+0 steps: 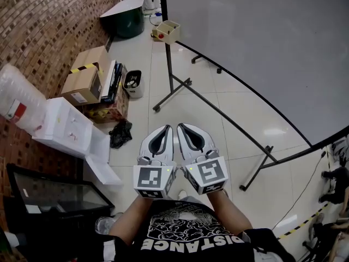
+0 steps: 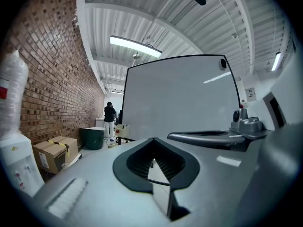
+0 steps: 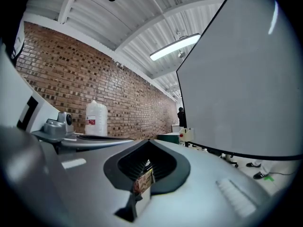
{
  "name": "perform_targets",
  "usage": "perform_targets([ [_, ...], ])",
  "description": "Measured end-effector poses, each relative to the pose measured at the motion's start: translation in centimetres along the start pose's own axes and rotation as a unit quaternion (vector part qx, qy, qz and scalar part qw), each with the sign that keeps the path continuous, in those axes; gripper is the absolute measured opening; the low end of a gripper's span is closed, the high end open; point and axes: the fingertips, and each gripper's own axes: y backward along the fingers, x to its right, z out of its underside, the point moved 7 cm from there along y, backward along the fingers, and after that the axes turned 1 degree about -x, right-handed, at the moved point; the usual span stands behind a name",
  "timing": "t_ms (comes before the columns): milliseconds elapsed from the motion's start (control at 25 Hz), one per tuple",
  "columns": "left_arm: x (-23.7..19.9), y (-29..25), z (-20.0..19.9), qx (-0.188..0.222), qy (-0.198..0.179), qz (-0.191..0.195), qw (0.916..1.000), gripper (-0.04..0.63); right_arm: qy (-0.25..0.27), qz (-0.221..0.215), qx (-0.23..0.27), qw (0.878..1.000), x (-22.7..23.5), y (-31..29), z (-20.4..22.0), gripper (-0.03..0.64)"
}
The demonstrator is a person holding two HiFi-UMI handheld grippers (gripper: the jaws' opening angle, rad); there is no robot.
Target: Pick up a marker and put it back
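Along the left runs a red-brown brick wall (image 1: 38, 31), and against it stand a clear plastic water bottle (image 1: 16, 100) on a white boxy water dispenser (image 1: 62, 124). Beyond them are stacked brown cardboard boxes (image 1: 82, 81) with yellow-and-black tape, a small white bin (image 1: 132, 83) and, further off, a dark green round tub (image 1: 128, 21). A crumpled black bag (image 1: 120, 132) lies on the pale glossy tiled floor (image 1: 218, 119), near the dispenser. In the middle of the head view the person holds both tools level and side by side, close together. The white left gripper (image 1: 165, 130) carries a cube printed with black-and-white square patterns, and the matching white right gripper (image 1: 185, 129) is just beside it. In the left gripper view the two dark-lined jaws meet at their tips with nothing between them. The right gripper view shows the same: jaws drawn fully together and empty. Ahead and to the right stands a large grey-white whiteboard (image 1: 262, 53) on a black tubular stand. A small cream box with a red button (image 1: 166, 31) sits on a post at the board's far end. A person in dark clothes (image 2: 110, 117) stands far off past the board. No marker can be made out in any view, so its place cannot be told.
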Motion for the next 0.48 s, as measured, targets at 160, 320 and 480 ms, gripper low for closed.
perform_targets([
  [160, -1.2, -1.6, 0.0, -0.007, 0.009, -0.005, 0.9999, 0.006, 0.003, -0.004, -0.003, 1.000, 0.9, -1.8, 0.0, 0.000],
  [320, -2.4, -3.5, -0.2, -0.005, 0.015, -0.002, 0.9999, 0.006, 0.009, -0.002, -0.006, 1.000, 1.9, -3.8, 0.2, 0.000],
  [480, -4.3, -6.0, 0.0, 0.003, 0.023, -0.001, 0.9997, 0.006, 0.011, 0.003, -0.009, 1.000, 3.0, -6.4, 0.4, 0.000],
])
